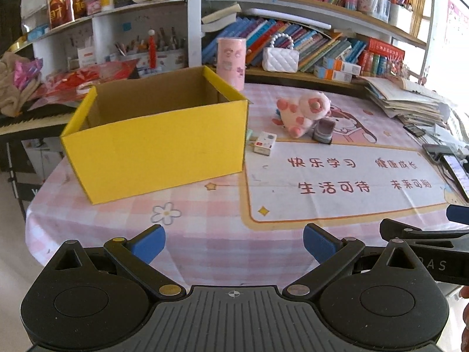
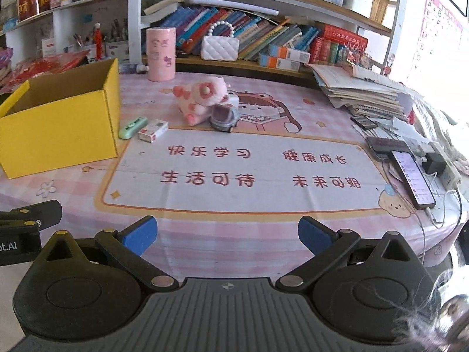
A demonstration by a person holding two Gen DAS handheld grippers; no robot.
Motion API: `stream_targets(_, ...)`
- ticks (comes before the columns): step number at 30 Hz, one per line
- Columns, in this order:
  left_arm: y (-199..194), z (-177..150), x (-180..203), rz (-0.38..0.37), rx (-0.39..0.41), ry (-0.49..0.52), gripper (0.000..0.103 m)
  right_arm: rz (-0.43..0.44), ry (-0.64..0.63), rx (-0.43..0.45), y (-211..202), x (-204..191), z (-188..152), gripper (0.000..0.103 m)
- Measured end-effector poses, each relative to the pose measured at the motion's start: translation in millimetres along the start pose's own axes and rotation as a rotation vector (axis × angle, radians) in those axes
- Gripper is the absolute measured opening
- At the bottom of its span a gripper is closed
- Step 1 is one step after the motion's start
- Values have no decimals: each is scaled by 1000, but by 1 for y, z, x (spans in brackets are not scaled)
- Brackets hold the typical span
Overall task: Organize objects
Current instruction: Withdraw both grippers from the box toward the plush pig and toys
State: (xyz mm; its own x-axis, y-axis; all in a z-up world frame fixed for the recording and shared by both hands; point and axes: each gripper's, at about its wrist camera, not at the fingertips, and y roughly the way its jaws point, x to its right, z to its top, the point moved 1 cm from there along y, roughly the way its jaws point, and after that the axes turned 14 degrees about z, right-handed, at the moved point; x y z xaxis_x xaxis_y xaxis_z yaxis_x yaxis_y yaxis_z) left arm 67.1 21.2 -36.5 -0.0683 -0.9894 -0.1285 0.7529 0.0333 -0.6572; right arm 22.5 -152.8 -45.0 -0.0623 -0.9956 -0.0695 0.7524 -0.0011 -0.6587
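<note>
Left gripper [image 1: 234, 242] and right gripper [image 2: 227, 234] hovering spread, gripping nothing, over near table [image 2: 222, 234] edge. Yellow box [image 1: 158, 149] sitting ahead-left, visible interior bare. Beyond: green case [image 2: 132, 128], small carton [image 2: 153, 130], plush [image 2: 202, 96], toy car [image 2: 224, 118] lying ahead of right gripper, path clear.

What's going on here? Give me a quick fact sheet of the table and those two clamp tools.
setting: table with pink cloth, bookshelves behind
box: yellow box, open top, inside looks empty as far as visible
loose items: plush toy, toy car, small carton, green case, all right of the box
at table's back: pink canister
right edge: phone, plugged in
left gripper: open, holding nothing
right gripper: open, holding nothing
progress: nothing seen in the box yet
</note>
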Motion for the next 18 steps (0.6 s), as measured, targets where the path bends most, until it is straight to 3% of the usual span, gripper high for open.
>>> stream_targets(18, 45, 48, 50, 44, -5, -51, 101, 72, -51, -26, 62, 50, 61, 103)
